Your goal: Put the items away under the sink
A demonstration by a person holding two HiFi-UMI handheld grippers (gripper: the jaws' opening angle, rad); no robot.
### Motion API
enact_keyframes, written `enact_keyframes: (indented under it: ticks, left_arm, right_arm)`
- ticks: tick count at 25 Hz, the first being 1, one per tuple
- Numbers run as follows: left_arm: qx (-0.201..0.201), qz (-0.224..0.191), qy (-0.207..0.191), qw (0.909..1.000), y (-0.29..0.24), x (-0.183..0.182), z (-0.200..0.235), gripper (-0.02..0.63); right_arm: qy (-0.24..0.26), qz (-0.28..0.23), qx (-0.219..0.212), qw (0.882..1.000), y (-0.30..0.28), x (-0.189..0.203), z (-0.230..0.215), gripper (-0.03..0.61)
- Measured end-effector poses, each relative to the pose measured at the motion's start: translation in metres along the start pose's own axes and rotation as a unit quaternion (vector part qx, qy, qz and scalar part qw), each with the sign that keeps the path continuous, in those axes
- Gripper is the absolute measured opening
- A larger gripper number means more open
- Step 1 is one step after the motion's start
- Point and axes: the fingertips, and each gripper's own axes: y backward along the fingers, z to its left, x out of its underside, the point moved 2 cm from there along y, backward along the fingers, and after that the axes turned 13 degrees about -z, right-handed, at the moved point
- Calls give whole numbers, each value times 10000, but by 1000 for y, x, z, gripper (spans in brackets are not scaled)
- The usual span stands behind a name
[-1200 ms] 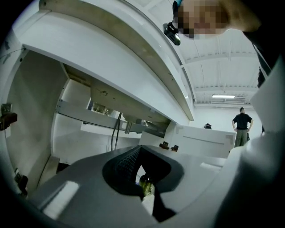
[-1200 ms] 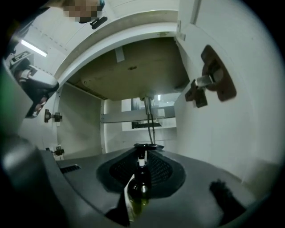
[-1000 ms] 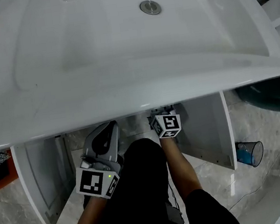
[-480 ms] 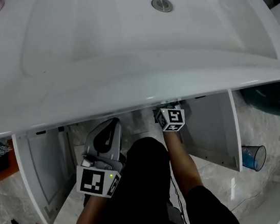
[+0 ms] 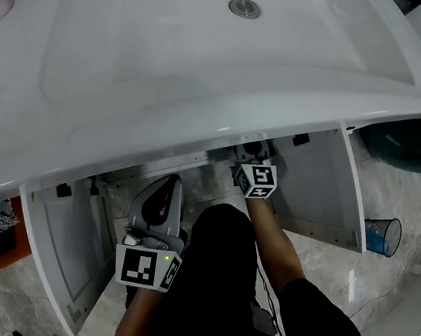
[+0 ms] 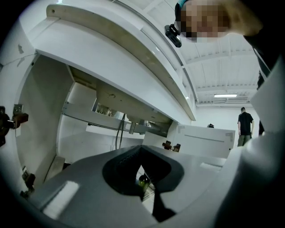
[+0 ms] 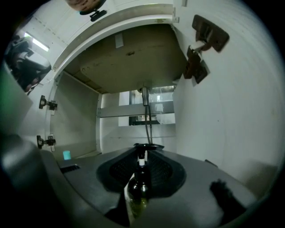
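The task is judged to be partway through. Both doors of the cabinet [image 5: 59,254] under the sink [image 5: 184,89] are swung open, and the right gripper [image 7: 144,149] is reached level into the opening. Its fingers are clamped on a bottle [image 7: 139,187], which is held upright above the cabinet floor and has not yet been set down. Placing it and letting go are what remains. Whether other items wait outside cannot be told. The left gripper [image 5: 168,185] is held at the cabinet mouth with its fingertips meeting and nothing gripped between them.

The bottle is made of dark glass, with rounded shoulders, a narrow neck, a pale collar and a black pump head. A yellow-green liquid is seen low inside it. The sink is a glossy white basin with a round metal drain [image 5: 244,7]. The cabinet is built of flat, matt white panels with small dark metal hinges [image 7: 46,103]. A thin dark hose [image 7: 146,116] is hung from the underside of the basin at the back.
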Motion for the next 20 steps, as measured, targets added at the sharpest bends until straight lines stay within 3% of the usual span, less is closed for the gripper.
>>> enact_keyframes:
  ticks: [14, 20]
  left_arm:
    - [4, 34, 43, 10000, 1, 5, 2, 6]
    - [32, 22, 28, 10000, 2, 4, 2, 6]
  right_arm:
    - [102, 61, 233, 9997, -1, 0, 0, 80]
    - [54, 102, 246, 9996, 1, -1, -2, 112]
